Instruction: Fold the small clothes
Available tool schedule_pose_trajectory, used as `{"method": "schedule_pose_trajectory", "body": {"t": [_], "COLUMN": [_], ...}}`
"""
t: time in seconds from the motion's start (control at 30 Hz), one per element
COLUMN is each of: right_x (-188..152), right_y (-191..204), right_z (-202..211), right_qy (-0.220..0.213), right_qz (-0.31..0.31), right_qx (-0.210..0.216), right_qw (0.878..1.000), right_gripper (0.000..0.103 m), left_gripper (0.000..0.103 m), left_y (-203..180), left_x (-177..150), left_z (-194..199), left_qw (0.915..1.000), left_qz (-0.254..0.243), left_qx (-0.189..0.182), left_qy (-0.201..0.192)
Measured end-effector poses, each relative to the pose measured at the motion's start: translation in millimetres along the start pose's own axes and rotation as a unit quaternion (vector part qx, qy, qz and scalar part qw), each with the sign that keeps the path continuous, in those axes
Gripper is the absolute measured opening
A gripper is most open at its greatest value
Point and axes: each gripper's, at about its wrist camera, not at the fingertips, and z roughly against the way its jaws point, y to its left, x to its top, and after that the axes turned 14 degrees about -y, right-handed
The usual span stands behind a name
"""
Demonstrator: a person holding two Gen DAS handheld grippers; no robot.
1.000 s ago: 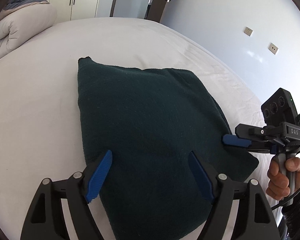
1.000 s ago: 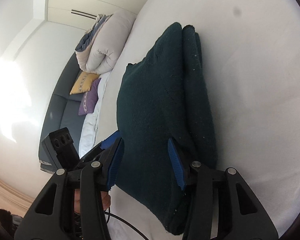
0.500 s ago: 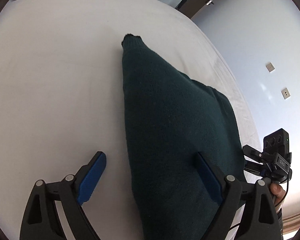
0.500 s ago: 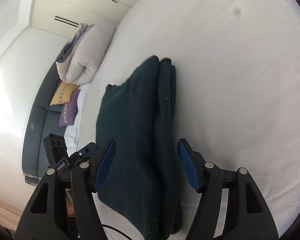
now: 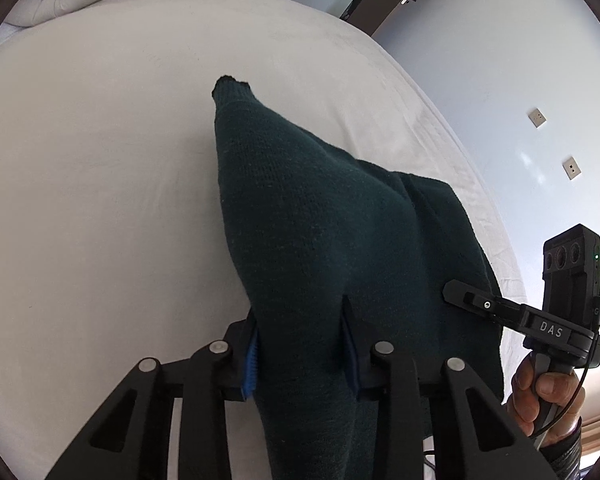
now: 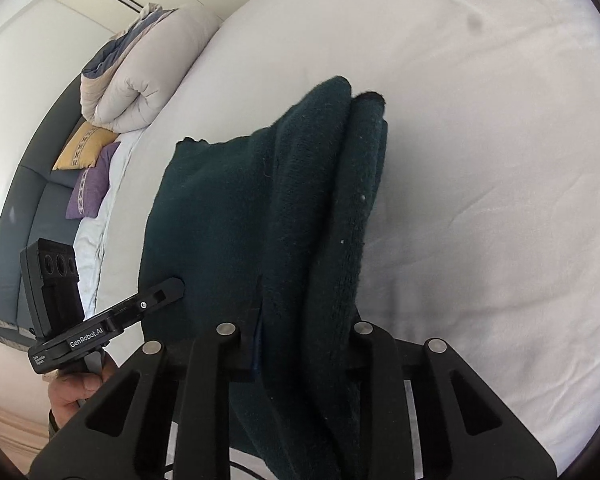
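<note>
A folded dark green knit garment (image 5: 320, 216) lies on the white bed (image 5: 100, 160). My left gripper (image 5: 302, 354) is shut on its near left edge, with cloth bunched between the blue pads. My right gripper (image 6: 306, 334) is shut on the near right edge of the garment (image 6: 300, 184), where the stacked folded layers pass between the fingers. Each gripper shows in the other's view, the right one (image 5: 480, 304) at the garment's right side and the left one (image 6: 156, 292) at its left side. The near edge looks raised off the sheet.
A rolled beige duvet (image 6: 140, 68) and yellow and purple cushions (image 6: 88, 160) lie on a grey sofa beyond the bed's far end. A wall with sockets (image 5: 536, 116) runs along the bed's right side.
Both grippers have closed on the garment's near edge; they were open half a second ago. The left gripper moved back to the right over the cloth, and the edge has bunched up.
</note>
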Motion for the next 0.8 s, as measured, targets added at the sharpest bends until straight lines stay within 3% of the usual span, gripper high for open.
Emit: {"method": "schedule_pose_trajectory", "body": {"t": [0.23, 0.37, 0.5, 0.6, 0.67, 0.8], "right_x": [-50.0, -96.0, -144.1, -162.4, -168.8, -171.0], "right_y": [79.3, 109.5, 117.7, 103.7, 91.5, 85.6], "right_z": [31.3, 21.9, -5.3, -21.7, -24.7, -25.7], "right_qy": [-0.004, 0.025, 0.061, 0.057, 0.052, 0.047], "right_qz": [0.040, 0.033, 0.010, -0.029, -0.067, -0.082], "right_qx": [0.042, 0.070, 0.071, 0.071, 0.095, 0.120], "right_qw": [0.998, 0.997, 0.996, 0.995, 0.992, 0.988], "right_gripper": [0.021, 0.021, 0.022, 0.026, 0.027, 0.028], "left_gripper": [0.036, 0.036, 0.043, 0.049, 0.053, 0.061], "left_y": [21.2, 54.9, 90.5, 98.5, 92.8, 90.5], "left_x": [-29.9, -59.6, -88.7, -98.2, -98.7, -100.7], "left_z": [99.2, 129.6, 116.8, 115.8, 114.2, 111.7], "left_qw": [0.9970, 0.9946, 0.9939, 0.9945, 0.9922, 0.9902], "left_qz": [-0.057, -0.061, -0.049, -0.049, -0.067, -0.074], "left_qx": [0.045, 0.080, 0.098, 0.091, 0.101, 0.114], "left_qy": [-0.027, -0.023, -0.002, -0.021, -0.026, -0.035]}}
